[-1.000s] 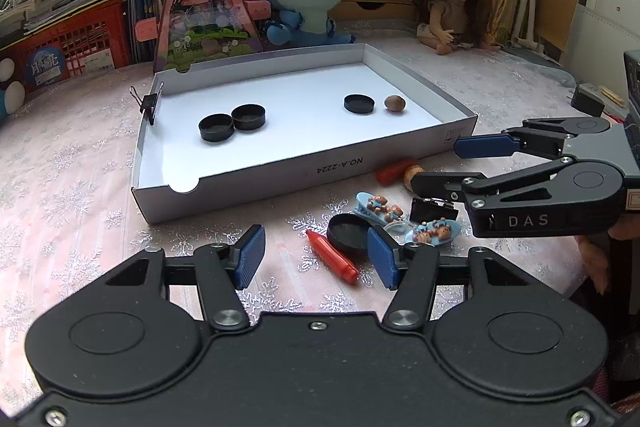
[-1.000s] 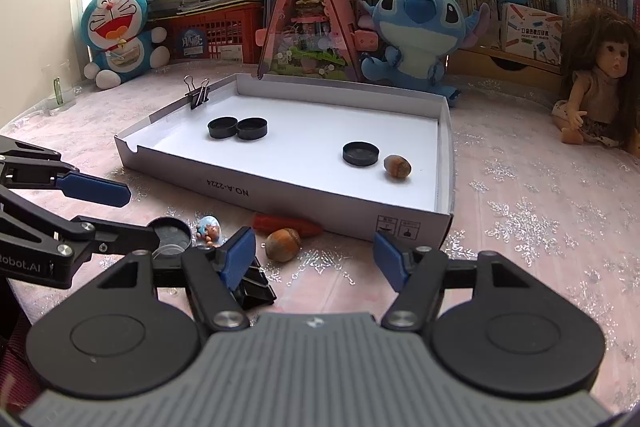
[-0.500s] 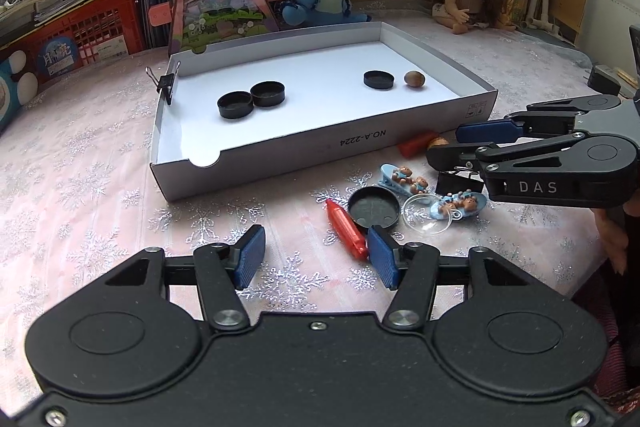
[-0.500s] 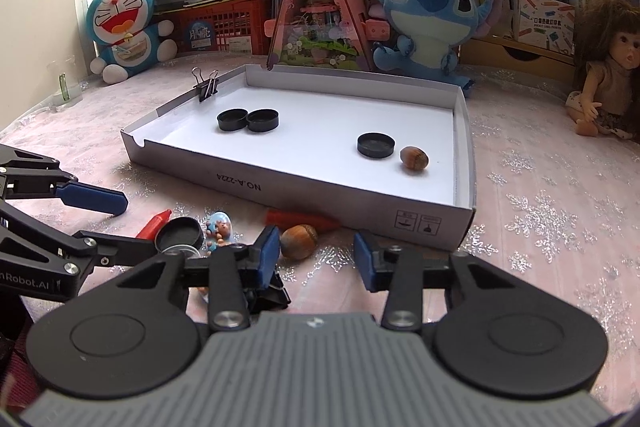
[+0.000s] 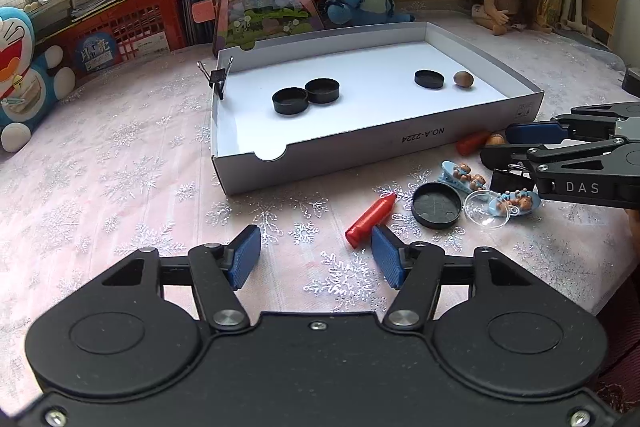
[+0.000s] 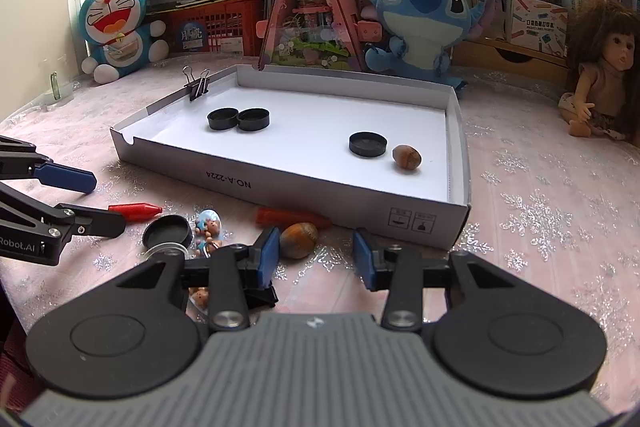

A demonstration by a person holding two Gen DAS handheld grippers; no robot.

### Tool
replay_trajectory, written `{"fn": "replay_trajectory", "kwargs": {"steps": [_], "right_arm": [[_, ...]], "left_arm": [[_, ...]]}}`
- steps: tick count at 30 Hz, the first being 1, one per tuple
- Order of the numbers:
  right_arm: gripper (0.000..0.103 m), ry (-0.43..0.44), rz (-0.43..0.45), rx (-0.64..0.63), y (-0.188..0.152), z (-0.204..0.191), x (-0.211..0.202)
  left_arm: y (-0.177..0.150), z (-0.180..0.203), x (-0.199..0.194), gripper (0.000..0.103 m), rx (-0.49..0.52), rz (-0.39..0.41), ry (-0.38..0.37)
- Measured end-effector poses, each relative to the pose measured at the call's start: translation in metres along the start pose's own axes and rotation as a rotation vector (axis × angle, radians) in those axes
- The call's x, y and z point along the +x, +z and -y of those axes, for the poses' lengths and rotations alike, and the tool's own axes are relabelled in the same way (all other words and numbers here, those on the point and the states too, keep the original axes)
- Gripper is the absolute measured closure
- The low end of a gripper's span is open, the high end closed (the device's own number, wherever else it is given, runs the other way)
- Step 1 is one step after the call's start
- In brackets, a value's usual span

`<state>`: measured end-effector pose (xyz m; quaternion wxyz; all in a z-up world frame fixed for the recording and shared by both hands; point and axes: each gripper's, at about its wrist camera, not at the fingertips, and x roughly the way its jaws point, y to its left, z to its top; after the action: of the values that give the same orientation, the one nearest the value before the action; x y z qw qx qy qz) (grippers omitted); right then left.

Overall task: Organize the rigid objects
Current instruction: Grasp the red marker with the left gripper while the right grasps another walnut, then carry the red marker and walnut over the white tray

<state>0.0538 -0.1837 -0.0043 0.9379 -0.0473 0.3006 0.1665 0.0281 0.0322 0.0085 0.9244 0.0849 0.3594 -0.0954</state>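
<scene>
A: Item one, left gripper (image 5: 316, 255). State?
B: Jaws spread, just been opening a little, nothing between the blue pads. It tilts down over the tablecloth (image 5: 120, 187). The red crayon (image 5: 371, 219) lies just ahead of the right-hand pad, its blunt end close beside it.

A: Item two, right gripper (image 6: 316, 259)?
B: Jaws apart, just been widening slightly after a quick closing, empty. A hazelnut (image 6: 299, 234) sits on the cloth just ahead of the left-hand pad, near touching; contact cannot be told. It too tilts down.

A: Loose stock around them?
B: Black cap (image 5: 437, 205) beside the crayon, clear dome (image 5: 486, 207) touching it, two blue bear clips (image 5: 464, 175) beyond, a second red crayon (image 6: 290, 216) against the box front.

A: Filed stock?
B: White box (image 5: 256, 167) holds three black caps (image 5: 290, 100) and one hazelnut (image 5: 463, 79); a binder clip (image 5: 218, 77) grips its left wall.
</scene>
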Motion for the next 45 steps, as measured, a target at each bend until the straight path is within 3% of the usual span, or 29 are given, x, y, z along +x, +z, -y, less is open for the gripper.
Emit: {"fn": "replay_trajectory", "kwargs": {"steps": [7, 15, 22, 29, 33, 39, 45], "right_arm": [[0.051, -0.002, 0.001, -0.001, -0.001, -0.001, 0.0], [0.051, -0.01, 0.008, -0.009, -0.002, -0.002, -0.001], [0.051, -0.015, 0.007, -0.016, -0.002, -0.003, -0.001], [0.052, -0.021, 0.016, -0.016, -0.003, -0.003, -0.002], [0.057, -0.021, 0.023, -0.009, -0.004, -0.003, -0.003], [0.062, -0.008, 0.054, 0.008, -0.006, 0.0, -0.007], [0.067, -0.006, 0.068, -0.019, -0.007, -0.004, -0.008]], "left_arm": [[0.0, -0.006, 0.001, 0.044, -0.028, 0.003, 0.034], [-0.003, 0.019, -0.006, 0.042, -0.002, 0.043, -0.022], [0.002, 0.031, 0.0, 0.042, -0.037, 0.052, -0.043], [0.0, 0.03, 0.004, 0.046, -0.077, 0.055, -0.03], [-0.003, 0.028, 0.004, 0.051, -0.101, 0.07, -0.031], [-0.003, 0.03, 0.006, 0.061, -0.101, 0.084, -0.03], [-0.006, 0.034, 0.002, 0.061, -0.07, 0.107, -0.037]]}}
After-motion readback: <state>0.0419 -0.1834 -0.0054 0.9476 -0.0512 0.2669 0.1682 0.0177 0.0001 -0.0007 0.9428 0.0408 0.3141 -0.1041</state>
